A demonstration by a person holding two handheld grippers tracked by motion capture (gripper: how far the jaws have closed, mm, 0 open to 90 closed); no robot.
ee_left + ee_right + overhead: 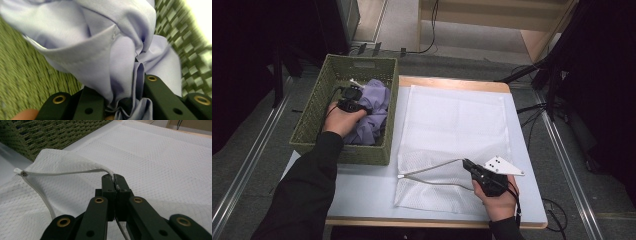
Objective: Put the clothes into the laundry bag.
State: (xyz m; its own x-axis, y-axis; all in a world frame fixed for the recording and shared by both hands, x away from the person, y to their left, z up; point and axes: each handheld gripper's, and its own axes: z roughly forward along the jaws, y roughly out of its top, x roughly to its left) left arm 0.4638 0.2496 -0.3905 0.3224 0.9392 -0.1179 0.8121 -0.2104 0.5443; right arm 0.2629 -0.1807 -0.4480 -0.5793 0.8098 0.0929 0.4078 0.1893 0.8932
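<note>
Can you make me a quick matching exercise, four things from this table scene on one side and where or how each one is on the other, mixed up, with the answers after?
Things:
1. lilac cloth
2. white mesh bag
3. green woven basket
4. right gripper

Places or states:
A. stands on the table's left side
B. pinches the mesh bag's open edge and lifts it
C. lies spread flat on the table
D. bunched inside the basket, clamped by the left gripper

Pairs: 1-D, 2-C, 3-A, 4-B
</note>
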